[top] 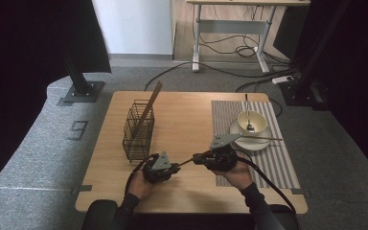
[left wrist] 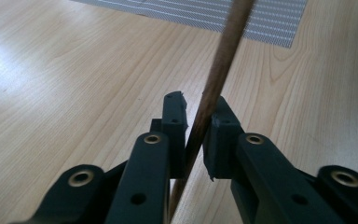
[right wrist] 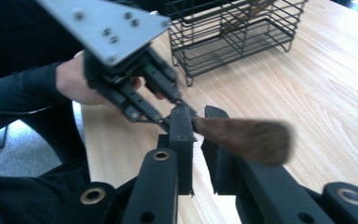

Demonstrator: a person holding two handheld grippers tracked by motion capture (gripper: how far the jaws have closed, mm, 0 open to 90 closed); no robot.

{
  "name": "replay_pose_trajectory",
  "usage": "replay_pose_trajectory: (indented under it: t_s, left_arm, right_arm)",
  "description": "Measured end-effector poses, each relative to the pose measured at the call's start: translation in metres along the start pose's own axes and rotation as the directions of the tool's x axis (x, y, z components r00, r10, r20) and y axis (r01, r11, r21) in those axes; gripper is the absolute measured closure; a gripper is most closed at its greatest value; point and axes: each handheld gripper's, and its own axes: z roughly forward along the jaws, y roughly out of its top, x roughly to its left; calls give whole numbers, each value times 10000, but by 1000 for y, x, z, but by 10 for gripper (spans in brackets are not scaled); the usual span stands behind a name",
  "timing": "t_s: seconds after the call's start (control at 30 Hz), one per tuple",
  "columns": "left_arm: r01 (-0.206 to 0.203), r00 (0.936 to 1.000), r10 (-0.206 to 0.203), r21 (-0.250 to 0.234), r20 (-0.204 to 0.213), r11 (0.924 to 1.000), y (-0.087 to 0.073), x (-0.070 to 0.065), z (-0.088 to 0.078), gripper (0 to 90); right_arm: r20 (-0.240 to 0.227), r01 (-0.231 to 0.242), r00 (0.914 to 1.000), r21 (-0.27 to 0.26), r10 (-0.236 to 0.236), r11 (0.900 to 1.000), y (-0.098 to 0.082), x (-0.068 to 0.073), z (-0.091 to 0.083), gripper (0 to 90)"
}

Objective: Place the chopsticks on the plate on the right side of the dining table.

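Two grippers, one shared chopstick (left wrist: 214, 88)

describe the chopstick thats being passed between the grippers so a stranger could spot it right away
On the wooden table, look at the near edge, between the wire basket and the striped mat. The chopstick is the thin brown stick bridging the left gripper and right gripper. Unlike the one leaning in the basket or the one on the plate, it is off the table.

"9" on the grey floor (top: 38, 143)
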Motion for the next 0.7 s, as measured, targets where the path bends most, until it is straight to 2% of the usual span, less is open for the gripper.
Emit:
replay_pose_trajectory:
  t_s: [0.2, 0.33, 0.37, 0.43, 0.6, 0.7]
  left_arm:
    - [-500, 9987, 498, 156, 135, 9986, 3, -4, 1, 845]
    - [-321, 9992, 319, 96, 219, 9994, 4, -4, 1, 848]
    - [-315, 9992, 313, 111, 234, 9994, 4, -4, 0, 848]
    - [-370, 9990, 366, 155, 260, 9992, 5, -5, 0, 847]
    - [-370, 9986, 359, 266, 377, 9990, 6, -6, 1, 847]
    - [-429, 9979, 411, 337, 508, 9985, 6, -7, 3, 847]
  right_arm:
    - [151, -566, 9983, -134, 568, 9983, -4, -14, 2, 759]
    - [309, -670, 9972, -217, 676, 9975, -5, -17, 2, 734]
    - [401, -633, 9971, -224, 642, 9977, -5, -17, 3, 707]
    - [744, -573, 9955, -219, 588, 9981, -4, -16, 3, 598]
    - [1521, -669, 9857, -433, 728, 9968, -2, -16, 4, 398]
    - [2249, -574, 9719, -598, 694, 9966, 0, -15, 1, 309]
